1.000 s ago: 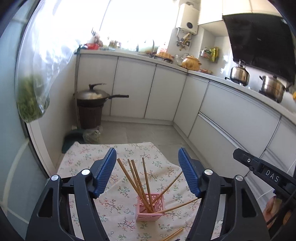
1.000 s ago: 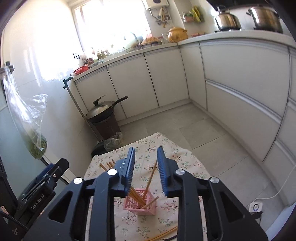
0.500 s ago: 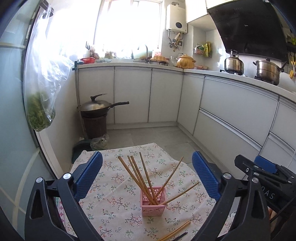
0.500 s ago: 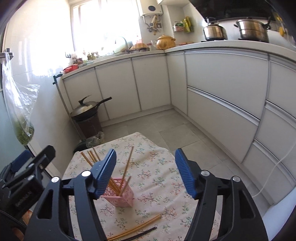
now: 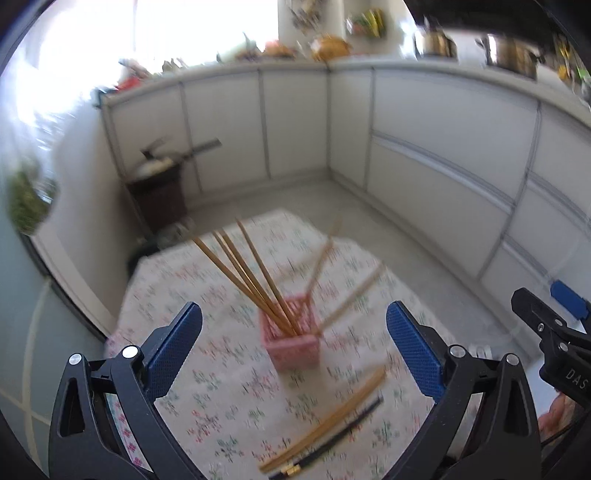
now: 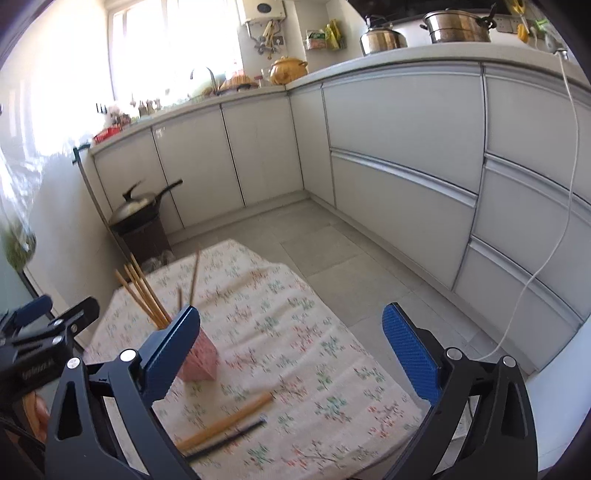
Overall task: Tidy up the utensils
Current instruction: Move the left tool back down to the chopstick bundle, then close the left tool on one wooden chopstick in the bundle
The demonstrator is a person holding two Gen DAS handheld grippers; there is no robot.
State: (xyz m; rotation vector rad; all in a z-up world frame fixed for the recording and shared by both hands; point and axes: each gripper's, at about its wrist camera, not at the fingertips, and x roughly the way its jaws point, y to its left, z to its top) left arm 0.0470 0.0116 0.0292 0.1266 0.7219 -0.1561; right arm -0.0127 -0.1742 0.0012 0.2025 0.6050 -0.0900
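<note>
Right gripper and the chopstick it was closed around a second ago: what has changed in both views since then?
The right gripper let go: its jaws are opening wide, nothing between them, and that chopstick now leans in the pink holder. The left gripper also spread wider and is empty. Both views dipped toward the floral tablecloth, bringing the loose chopsticks fully into sight. The holder stayed put.

I am counting one pink holder (image 5: 291, 341) with six wooden chopsticks (image 5: 255, 280) standing in it. I am seeing three more lying on the cloth (image 6: 295, 332): two wooden chopsticks (image 6: 225, 424) and one black chopstick (image 6: 229, 439). Two steel pots (image 6: 458, 26) are sitting on the counter.
</note>
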